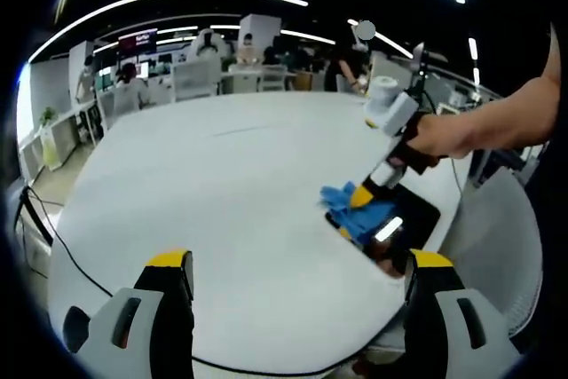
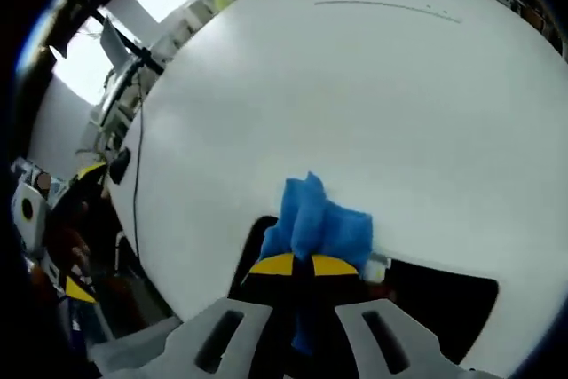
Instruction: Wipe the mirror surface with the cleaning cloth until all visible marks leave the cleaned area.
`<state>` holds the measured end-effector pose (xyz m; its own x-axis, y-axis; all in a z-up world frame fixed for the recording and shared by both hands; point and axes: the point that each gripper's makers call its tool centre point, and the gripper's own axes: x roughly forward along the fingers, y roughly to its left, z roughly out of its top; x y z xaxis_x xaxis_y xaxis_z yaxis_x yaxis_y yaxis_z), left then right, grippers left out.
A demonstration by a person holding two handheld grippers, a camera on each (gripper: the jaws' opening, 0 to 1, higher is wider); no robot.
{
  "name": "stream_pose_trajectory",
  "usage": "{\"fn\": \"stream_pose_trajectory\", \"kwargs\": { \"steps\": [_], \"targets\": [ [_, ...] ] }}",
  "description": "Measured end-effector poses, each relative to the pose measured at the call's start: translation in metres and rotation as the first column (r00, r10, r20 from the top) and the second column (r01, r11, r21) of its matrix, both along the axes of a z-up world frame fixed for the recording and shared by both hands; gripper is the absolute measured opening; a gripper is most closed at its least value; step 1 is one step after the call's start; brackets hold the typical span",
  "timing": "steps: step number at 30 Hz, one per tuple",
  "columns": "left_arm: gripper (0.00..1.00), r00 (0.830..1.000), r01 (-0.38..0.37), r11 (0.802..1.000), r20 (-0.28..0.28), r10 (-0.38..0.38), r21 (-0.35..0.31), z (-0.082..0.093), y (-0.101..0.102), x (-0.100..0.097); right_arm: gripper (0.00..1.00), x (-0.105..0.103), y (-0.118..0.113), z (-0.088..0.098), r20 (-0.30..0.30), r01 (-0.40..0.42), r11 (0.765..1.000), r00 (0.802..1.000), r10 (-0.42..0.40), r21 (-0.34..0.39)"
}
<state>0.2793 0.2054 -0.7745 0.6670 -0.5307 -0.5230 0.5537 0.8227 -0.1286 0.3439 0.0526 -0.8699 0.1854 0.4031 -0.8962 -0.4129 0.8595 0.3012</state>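
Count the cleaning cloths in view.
1. The blue cleaning cloth is clamped in the right gripper, resting on the mirror near the white table's edge.

cloth [image 2: 317,219]: soft blue fabric, crumpled | mirror [image 1: 417,219]: dark glossy glass, at 4 o'clock | table [image 1: 231,193]: smooth matt white
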Motion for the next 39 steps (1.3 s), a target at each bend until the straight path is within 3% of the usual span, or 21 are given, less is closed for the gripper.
{"fn": "stream_pose_trajectory", "kwargs": {
  "steps": [9,19,28,39],
  "targets": [
    [1.00,1.000,-0.010,1.000,-0.005,0.010,0.000,0.001,0.001,0.004,0.00,0.002,0.024,0.002,0.010,-0.034,0.999,0.999,0.034,0.002],
    [1.00,1.000,0.006,1.000,0.006,-0.006,-0.007,0.003,-0.010,0.009,0.00,0.002,0.022,0.000,0.032,-0.059,0.998,0.998,0.059,-0.008],
    [1.00,1.000,0.018,1.000,0.011,-0.018,-0.007,0.004,-0.013,0.008,0.00,0.001,0.021,0.000,0.031,-0.032,0.999,0.999,0.032,0.001],
    [1.00,0.999,0.033,0.999,0.019,-0.033,-0.004,0.005,-0.011,0.011,0.00,-0.027,0.018,0.001,0.008,-0.042,0.999,0.999,0.042,-0.006]
  ]
}}
